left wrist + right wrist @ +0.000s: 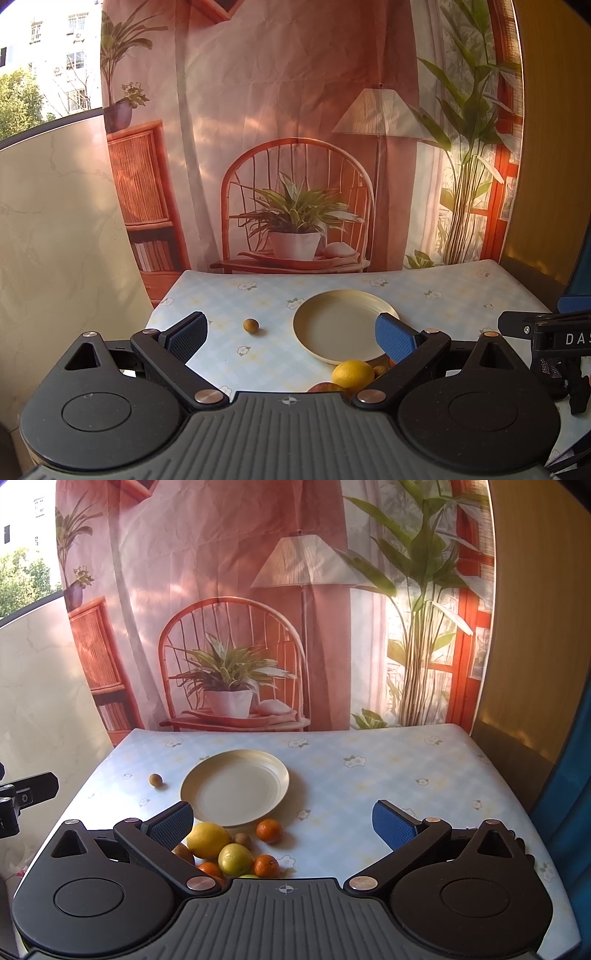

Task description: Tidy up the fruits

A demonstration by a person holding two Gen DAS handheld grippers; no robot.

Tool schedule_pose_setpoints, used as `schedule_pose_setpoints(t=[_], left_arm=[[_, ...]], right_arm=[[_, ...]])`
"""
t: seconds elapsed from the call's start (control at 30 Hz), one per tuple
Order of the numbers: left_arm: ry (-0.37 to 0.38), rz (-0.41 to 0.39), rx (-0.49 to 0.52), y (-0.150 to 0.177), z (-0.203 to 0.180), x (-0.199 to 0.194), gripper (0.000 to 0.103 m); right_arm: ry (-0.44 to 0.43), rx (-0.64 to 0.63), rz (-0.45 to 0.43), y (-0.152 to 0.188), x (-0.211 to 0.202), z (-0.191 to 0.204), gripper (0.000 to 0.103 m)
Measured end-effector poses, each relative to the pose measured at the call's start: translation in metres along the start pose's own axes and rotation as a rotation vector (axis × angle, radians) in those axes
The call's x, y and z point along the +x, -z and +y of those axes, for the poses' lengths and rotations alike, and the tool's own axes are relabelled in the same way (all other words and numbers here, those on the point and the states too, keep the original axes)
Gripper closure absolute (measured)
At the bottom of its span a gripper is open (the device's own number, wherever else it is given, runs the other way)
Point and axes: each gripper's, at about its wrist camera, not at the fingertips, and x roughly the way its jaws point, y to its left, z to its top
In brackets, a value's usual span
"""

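Note:
A cream plate [207, 775] [314, 306] lies bare on the flowered tablecloth. Just in front of it is a pile of fruit: a lemon [207, 840] [352, 373], a green-yellow apple [234, 859], small oranges [269, 830] [266, 866] and brown kiwis [242, 839]. One small brown round fruit [156, 780] [250, 325] rests alone left of the plate. My right gripper [282, 825] hovers open above the pile, nothing between its fingers. My left gripper [291, 336] is open too, empty, left of the pile.
The table [406, 768] ends at a printed backdrop cloth [236, 627] behind. A pale marble-look panel [55, 221] stands at the left, a wooden wall [535, 627] at the right. The right half of the tablecloth holds no objects.

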Motion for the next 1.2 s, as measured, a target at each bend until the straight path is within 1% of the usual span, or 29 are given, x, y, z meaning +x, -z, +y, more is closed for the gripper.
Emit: schedule_pose_setpoints(t=[0.1, 0.33, 0.47, 0.6, 0.67, 0.8, 0.9, 0.97, 1.07, 1.2], left_arm=[[0.018, 0.012, -0.032, -0.004, 0.009, 0.006, 0.004], [0.008, 0.025, -0.057, -0.016, 0.030, 0.029, 0.004], [-0.007, 0.032, -0.076, -0.022, 0.042, 0.042, 0.004], [-0.029, 0.042, -0.084, -0.026, 0.052, 0.053, 0.004], [-0.037, 0.038, -0.086, -0.027, 0.055, 0.057, 0.004], [-0.018, 0.019, -0.114, -0.031, 0.065, 0.063, 0.004], [-0.043, 0.000, -0.113, -0.033, 0.069, 0.071, 0.004], [-0.065, -0.012, -0.117, -0.031, 0.071, 0.077, 0.004], [-0.078, 0.001, -0.107, -0.027, 0.073, 0.094, 0.005], [-0.072, 0.000, -0.101, -0.017, 0.076, 0.115, 0.005]], right_arm=[[-0.024, 0.020, 0.012, -0.002, 0.005, -0.007, 0.000], [-0.105, 0.016, 0.006, -0.011, 0.025, -0.021, 0.000], [-0.110, -0.011, -0.004, -0.016, 0.040, -0.025, 0.000], [-0.110, -0.008, 0.011, -0.018, 0.058, -0.029, 0.000], [-0.115, -0.006, 0.022, -0.019, 0.067, -0.030, 0.000], [-0.113, -0.024, 0.029, -0.021, 0.080, -0.025, 0.000], [-0.114, -0.033, 0.032, -0.022, 0.087, -0.021, 0.000], [-0.115, -0.031, 0.032, -0.022, 0.092, -0.020, 0.000], [-0.108, -0.025, 0.038, -0.020, 0.101, -0.021, 0.000], [-0.089, -0.015, 0.052, -0.014, 0.112, -0.023, 0.000]])
